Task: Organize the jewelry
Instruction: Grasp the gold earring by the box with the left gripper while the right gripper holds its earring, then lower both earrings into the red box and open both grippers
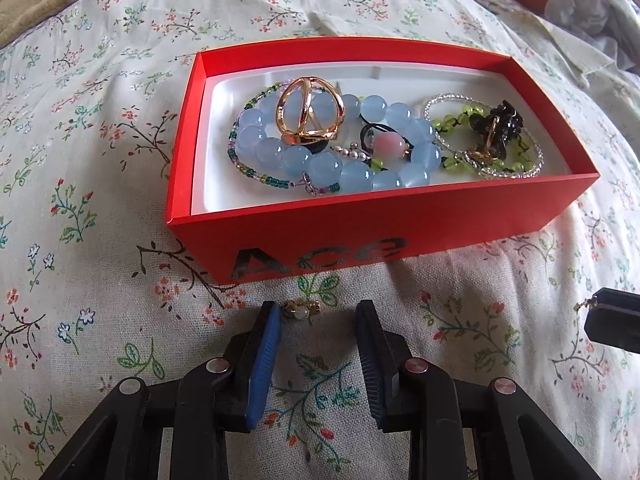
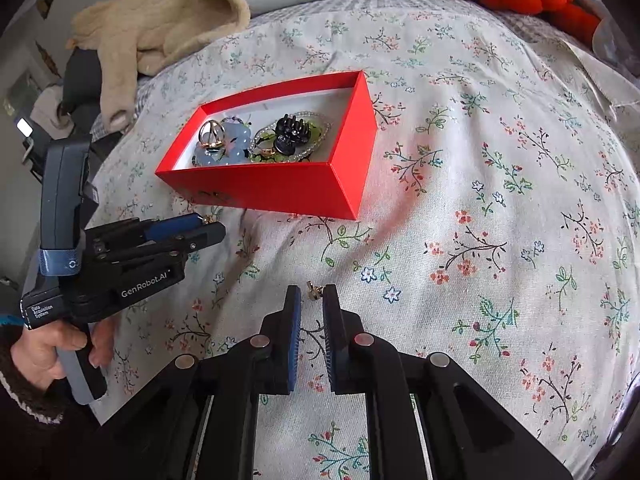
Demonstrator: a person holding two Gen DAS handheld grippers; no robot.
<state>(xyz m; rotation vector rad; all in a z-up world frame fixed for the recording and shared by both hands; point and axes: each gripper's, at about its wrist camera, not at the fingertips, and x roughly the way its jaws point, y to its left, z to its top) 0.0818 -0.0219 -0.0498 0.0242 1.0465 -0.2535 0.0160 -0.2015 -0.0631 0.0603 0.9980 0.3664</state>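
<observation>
the red box [image 2: 280, 192] is open on top, so you can reach in from above. its tall walls block the sides. the bed [image 2: 480, 240] to the right of it is bare.

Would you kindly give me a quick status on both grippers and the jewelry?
Left gripper open around small gold pearl earring on floral bedspread. Right gripper nearly closed on tiny gold earring. Red cardboard box ahead, unobstructed.

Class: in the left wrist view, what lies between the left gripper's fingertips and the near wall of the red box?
A small gold earring with a pale bead lies on the floral bedspread, between the left gripper and the red box; otherwise bare fabric.
</observation>
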